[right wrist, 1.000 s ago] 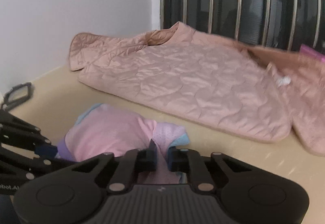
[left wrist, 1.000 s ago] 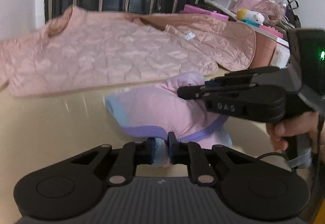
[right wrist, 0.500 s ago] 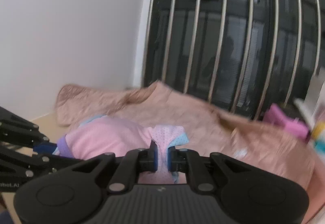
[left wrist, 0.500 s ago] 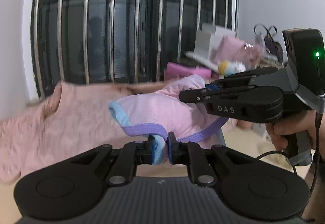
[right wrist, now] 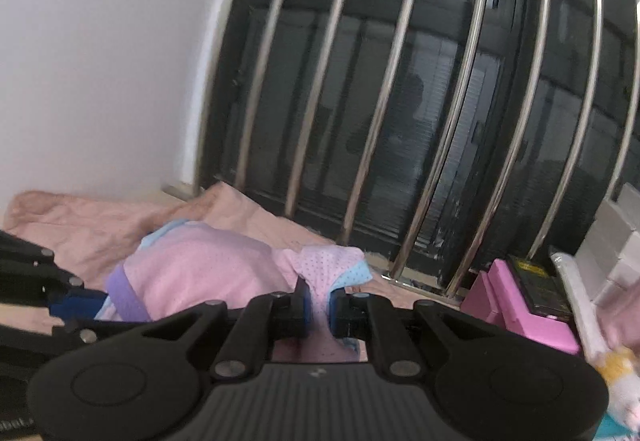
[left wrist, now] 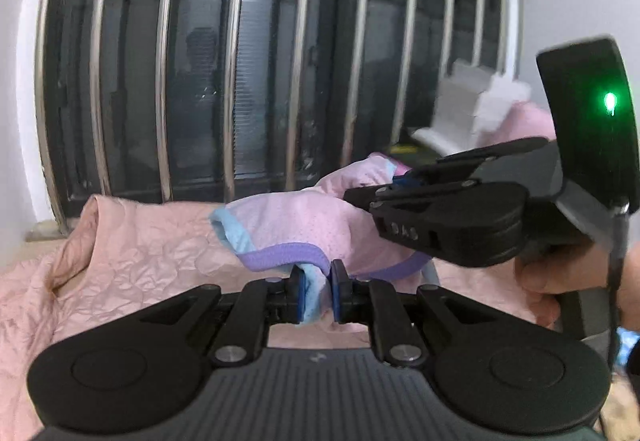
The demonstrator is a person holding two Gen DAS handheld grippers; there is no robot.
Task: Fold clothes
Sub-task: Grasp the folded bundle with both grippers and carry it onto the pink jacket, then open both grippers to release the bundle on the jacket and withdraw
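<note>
A small pink mesh garment [left wrist: 296, 221] with light blue and purple trim hangs in the air between both grippers. My left gripper [left wrist: 316, 293] is shut on its blue-trimmed edge. My right gripper [right wrist: 318, 305] is shut on another edge of the same garment [right wrist: 200, 265]. The right gripper also shows in the left wrist view [left wrist: 404, 181], up and to the right. The left gripper's fingers [right wrist: 52, 273] show at the left of the right wrist view. A quilted pink jacket [left wrist: 132, 241] lies spread below and behind the garment.
A barred dark window [left wrist: 260, 61] fills the background. A white wall [right wrist: 100, 61] stands at the left. Pink boxes [right wrist: 516, 309], white boxes [right wrist: 616, 237] and a soft toy [right wrist: 620, 381] crowd the right side.
Both grippers have lifted the pink garment up off the table and well above the jacket. The views have tilted up toward the window. Both grips have stayed shut.
</note>
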